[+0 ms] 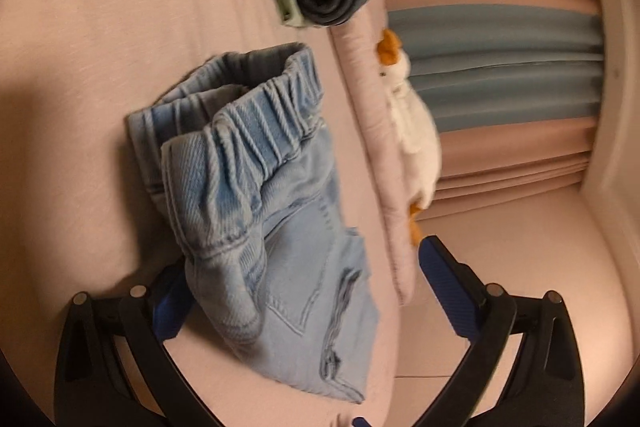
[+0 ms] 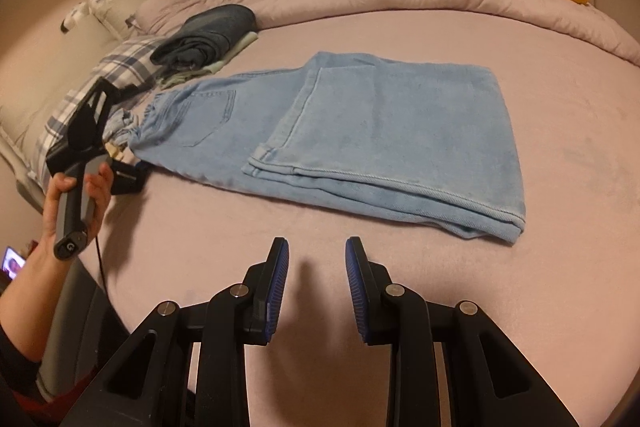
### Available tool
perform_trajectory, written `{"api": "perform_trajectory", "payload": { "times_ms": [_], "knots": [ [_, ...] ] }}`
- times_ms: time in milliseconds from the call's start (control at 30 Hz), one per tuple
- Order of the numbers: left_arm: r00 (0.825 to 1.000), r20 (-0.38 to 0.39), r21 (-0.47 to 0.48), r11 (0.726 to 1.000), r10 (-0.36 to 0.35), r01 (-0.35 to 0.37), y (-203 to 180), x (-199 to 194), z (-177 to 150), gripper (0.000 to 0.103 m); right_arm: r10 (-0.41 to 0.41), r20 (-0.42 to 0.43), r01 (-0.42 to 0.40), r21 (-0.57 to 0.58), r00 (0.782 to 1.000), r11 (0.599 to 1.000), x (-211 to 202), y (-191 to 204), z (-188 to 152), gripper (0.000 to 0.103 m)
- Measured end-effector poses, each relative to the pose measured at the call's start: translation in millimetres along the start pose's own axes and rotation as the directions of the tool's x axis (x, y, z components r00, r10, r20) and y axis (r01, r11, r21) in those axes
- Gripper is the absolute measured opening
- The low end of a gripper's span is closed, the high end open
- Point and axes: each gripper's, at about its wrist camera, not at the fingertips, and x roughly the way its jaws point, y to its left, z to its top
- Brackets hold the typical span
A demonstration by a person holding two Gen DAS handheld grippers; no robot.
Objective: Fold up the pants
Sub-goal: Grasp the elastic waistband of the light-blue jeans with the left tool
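While spread on the pink bedsheet (image 2: pixel 400 307), light blue denim pants (image 2: pixel 360 131) folded once, waistband far left between the wide-apart fingers of the left gripper (image 1: pixel 304 291); right gripper (image 2: pixel 316 267) near, narrowly parted, holding nothing

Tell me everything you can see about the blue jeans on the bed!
The light blue jeans look like soft denim with a stretchy gathered waistband and a stitched back pocket. They lie flat on the pinkish bedsheet, legs folded back over the top. The left hand-held gripper is open around the waistband end.
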Motion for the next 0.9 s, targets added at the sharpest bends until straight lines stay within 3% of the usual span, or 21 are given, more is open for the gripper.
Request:
{"api": "perform_trajectory", "payload": {
  "times_ms": [67,100,200,267,300,367,433,533,633,733,900],
  "knots": [
    [1.000,-0.006,0.019,1.000,-0.003,0.003,-1.7,-3.5,-1.0,0.091,-0.001,-0.002,0.001,-0.008,1.000,1.000,3.0,2.6,3.3,0.029],
    [1.000,-0.008,0.030,0.999,0.018,-0.018,-2.2,-4.1,-1.0,0.077,-0.002,-0.003,0.002,-0.014,1.000,1.000,4.8,4.9,5.5,0.029],
    [0.987,-0.008,0.092,0.983,0.158,-0.157,-7.3,-5.9,-3.7,0.040,0.005,0.003,-0.005,-0.041,1.000,0.999,11.2,13.7,16.1,0.029],
    [0.978,0.003,0.122,0.970,0.211,-0.210,-5.4,-6.7,-6.2,0.024,0.020,0.007,-0.020,-0.061,1.000,0.998,18.5,22.2,28.1,0.029],
    [0.963,0.011,0.156,0.951,0.268,-0.266,-8.4,-6.1,-7.7,0.020,0.030,0.009,-0.029,-0.067,1.000,0.997,22.4,25.6,33.0,0.029],
    [0.944,0.036,0.232,0.916,0.328,-0.328,-15.5,-3.3,-13.6,0.021,0.052,0.009,-0.052,-0.074,0.999,0.996,34.5,34.0,47.1,0.029],
    [0.922,0.082,0.332,0.862,0.378,-0.383,-29.6,1.4,-21.0,0.021,0.063,0.002,-0.063,-0.090,0.998,0.994,51.0,44.7,62.8,0.029],
    [0.915,0.108,0.396,0.828,0.388,-0.397,-37.6,2.3,-25.7,0.020,0.078,-0.027,-0.081,-0.110,0.997,0.991,79.2,59.8,84.5,0.029],
    [0.917,0.080,0.376,0.840,0.390,-0.390,-25.0,4.1,-20.1,0.020,0.094,-0.067,-0.100,-0.097,0.993,0.990,109.8,69.8,108.5,0.029],
    [0.922,0.073,0.371,0.848,0.380,-0.378,-17.8,7.8,-18.1,0.020,0.037,-0.080,-0.043,-0.078,0.996,0.996,139.6,75.2,133.9,0.029],
    [0.931,0.055,0.364,0.861,0.361,-0.356,-12.9,9.1,-15.2,0.020,-0.048,-0.176,0.035,-0.077,0.983,0.996,190.5,74.0,147.0,0.015]
  ]
}}
